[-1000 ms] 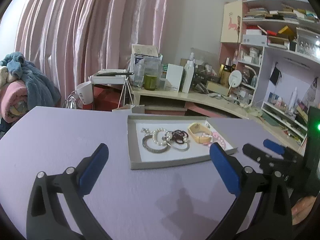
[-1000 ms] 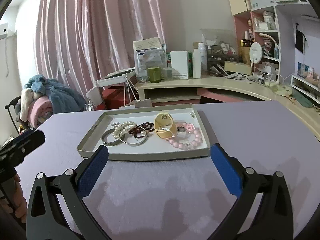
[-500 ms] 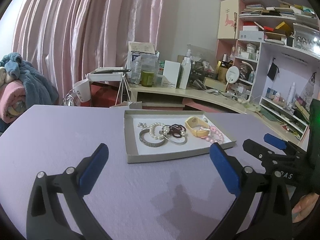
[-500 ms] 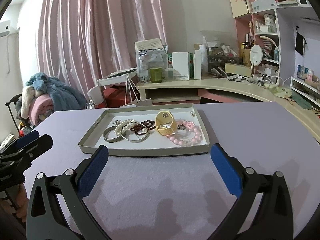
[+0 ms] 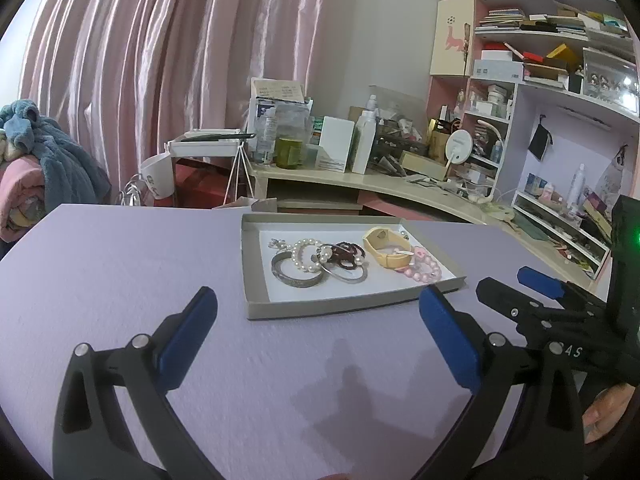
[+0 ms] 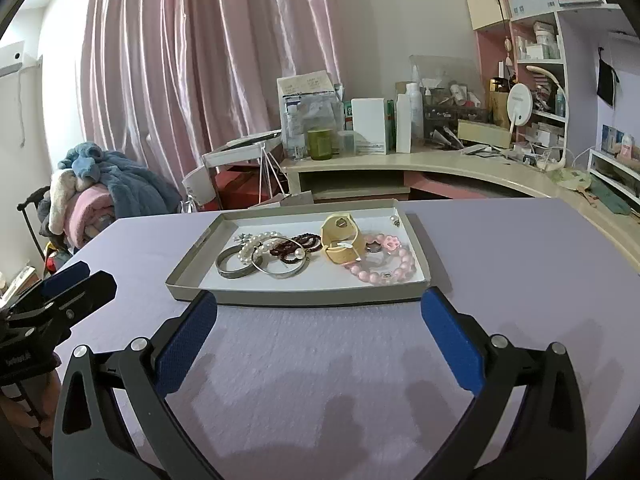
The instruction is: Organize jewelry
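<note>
A shallow grey tray lies on the lilac table. In it are a wide silver bangle, a pearl bracelet, a dark red bead bracelet, a cream band and a pink bead bracelet. My left gripper hovers open, short of the tray's near left corner. My right gripper is open and empty just in front of the tray's near wall.
Bare lilac tabletop surrounds the tray. Behind the table runs a cluttered beige desk with boxes and bottles, pink shelves at right. A pile of blankets sits at left before a pink curtain.
Both grippers have drifted a little while staying open. The left gripper shows further into the right wrist view. The tray and jewelry have not moved.
</note>
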Available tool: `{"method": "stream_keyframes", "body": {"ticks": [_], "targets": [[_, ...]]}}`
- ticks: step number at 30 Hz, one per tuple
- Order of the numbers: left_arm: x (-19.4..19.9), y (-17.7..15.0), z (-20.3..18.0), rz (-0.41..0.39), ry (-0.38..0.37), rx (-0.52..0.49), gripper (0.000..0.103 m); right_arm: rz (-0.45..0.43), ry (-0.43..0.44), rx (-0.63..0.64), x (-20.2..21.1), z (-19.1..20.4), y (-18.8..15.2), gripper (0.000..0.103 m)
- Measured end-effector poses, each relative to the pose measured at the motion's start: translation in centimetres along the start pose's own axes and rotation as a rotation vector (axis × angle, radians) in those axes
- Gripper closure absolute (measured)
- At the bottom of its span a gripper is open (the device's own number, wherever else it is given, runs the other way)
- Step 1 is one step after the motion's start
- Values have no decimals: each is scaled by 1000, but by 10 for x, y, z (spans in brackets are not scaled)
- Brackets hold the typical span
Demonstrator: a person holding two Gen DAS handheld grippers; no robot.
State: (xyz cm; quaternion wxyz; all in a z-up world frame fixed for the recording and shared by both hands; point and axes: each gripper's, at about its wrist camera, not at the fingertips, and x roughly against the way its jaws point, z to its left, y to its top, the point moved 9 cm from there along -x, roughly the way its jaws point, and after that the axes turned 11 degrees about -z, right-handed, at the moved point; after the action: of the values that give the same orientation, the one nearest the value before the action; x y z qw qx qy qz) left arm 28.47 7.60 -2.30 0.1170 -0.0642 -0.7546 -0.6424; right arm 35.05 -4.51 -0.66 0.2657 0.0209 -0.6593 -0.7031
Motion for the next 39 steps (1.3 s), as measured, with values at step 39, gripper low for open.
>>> {"method": "stream_keyframes", "body": {"ticks": [39], "targets": [[2, 3, -8, -8, -21, 11, 2, -32, 2, -7, 3, 3, 8, 1]]}}
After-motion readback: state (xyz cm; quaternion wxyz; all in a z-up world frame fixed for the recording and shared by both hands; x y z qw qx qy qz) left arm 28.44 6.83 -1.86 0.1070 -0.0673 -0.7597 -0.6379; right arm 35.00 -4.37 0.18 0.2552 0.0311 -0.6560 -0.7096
